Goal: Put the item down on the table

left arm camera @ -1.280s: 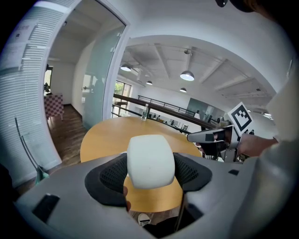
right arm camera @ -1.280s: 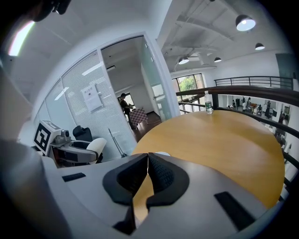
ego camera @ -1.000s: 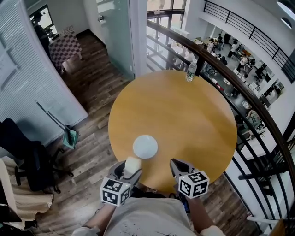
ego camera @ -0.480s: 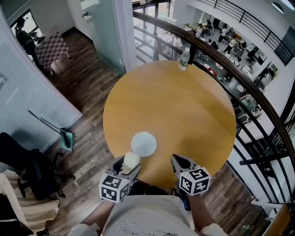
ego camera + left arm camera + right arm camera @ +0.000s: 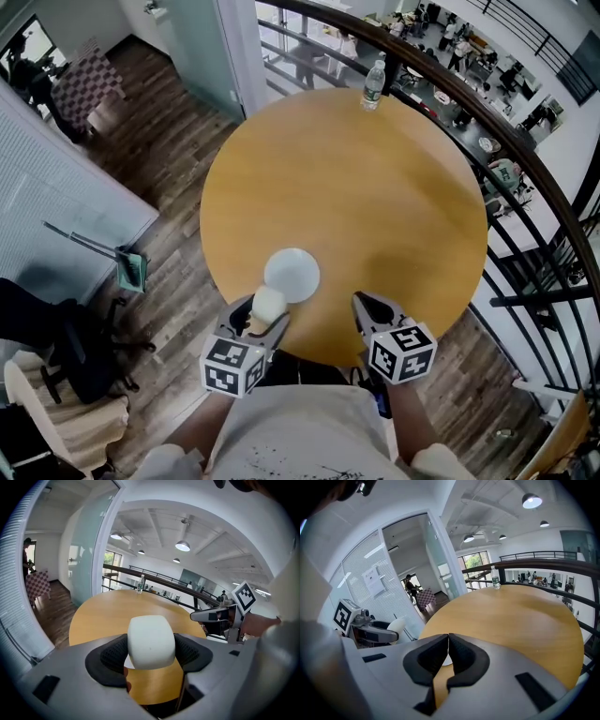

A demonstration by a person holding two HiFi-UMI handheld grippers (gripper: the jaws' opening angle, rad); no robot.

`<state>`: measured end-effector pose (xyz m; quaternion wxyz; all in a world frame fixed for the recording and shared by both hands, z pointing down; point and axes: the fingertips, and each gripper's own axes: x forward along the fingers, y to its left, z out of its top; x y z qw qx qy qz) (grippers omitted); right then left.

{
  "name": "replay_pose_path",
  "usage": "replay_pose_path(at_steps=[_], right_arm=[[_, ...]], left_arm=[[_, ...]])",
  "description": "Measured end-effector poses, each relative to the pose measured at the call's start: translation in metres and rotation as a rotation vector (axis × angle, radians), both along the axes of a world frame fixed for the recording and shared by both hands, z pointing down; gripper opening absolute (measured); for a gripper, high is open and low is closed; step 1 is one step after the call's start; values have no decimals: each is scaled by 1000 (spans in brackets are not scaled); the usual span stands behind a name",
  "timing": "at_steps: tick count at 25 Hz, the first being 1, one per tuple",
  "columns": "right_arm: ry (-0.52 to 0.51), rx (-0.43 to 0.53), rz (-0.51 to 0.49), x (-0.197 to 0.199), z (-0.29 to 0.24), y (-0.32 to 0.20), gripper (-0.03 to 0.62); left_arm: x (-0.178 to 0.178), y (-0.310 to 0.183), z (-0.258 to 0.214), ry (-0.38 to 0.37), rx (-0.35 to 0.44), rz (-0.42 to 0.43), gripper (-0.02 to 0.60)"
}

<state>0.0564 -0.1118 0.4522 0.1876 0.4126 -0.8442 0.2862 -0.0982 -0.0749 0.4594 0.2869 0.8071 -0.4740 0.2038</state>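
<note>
White item clamped in left tool, right tool closed, plate beside, bottle far

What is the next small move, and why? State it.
Probably lower the left gripper straight down until the white item meets the table. Its fingers hold the item over the near edge, beside the white disc, not yet set down.

Bright daylight + ceiling lamps, sharp pics, heavy fisheye edges.
</note>
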Motion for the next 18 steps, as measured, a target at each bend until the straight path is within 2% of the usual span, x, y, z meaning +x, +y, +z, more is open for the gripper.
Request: replay_pose_path(at_steps=[10, 18], right_arm=[[6, -15, 35, 3, 8, -12, 25], [-4, -39, 42, -4, 24, -14, 25]], left_arm=[[-2, -19, 20, -2, -33, 22, 319], [2, -29, 42, -37, -54, 59, 319]])
